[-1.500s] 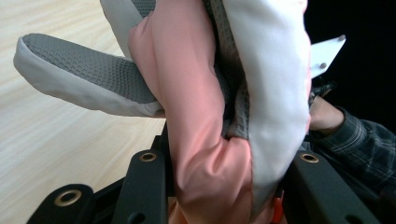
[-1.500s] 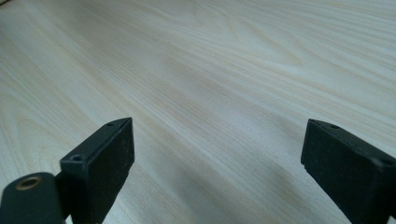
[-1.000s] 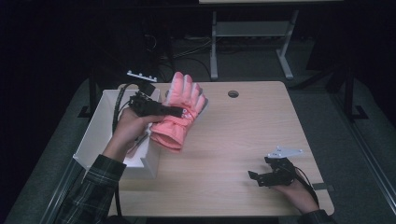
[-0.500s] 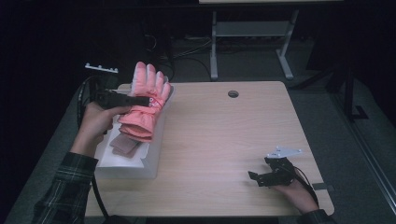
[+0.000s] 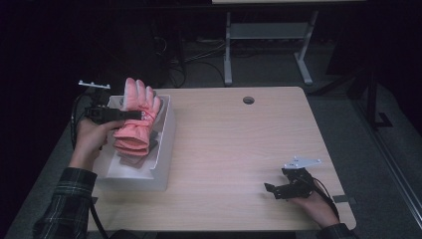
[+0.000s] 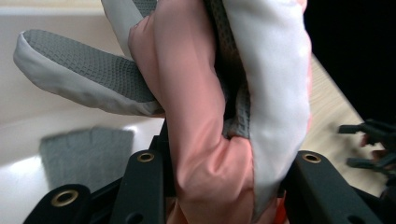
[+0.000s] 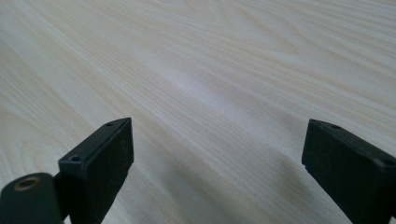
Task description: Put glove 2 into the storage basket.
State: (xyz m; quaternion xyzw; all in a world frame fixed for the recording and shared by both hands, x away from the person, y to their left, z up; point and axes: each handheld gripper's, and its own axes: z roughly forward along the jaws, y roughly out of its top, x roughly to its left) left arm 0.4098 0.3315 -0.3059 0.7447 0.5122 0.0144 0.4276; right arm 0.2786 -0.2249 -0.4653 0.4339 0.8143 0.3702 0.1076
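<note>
- The left gripper has its fingers clamped on a padded pink-and-grey winter glove, held above an open white rectangular box at the light wooden surface's left edge.
- The right gripper rests low over the surface, fingers spread wide, holding nothing.

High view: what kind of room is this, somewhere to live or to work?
Probably a lab or workshop: a bare light wooden table with a cable hole, loose cables on the grey floor, and a metal-framed bench behind.

sleeve: dark plaid | left gripper: black, brass-ringed screw holes | right gripper: black, grey three-cornered plate
</note>
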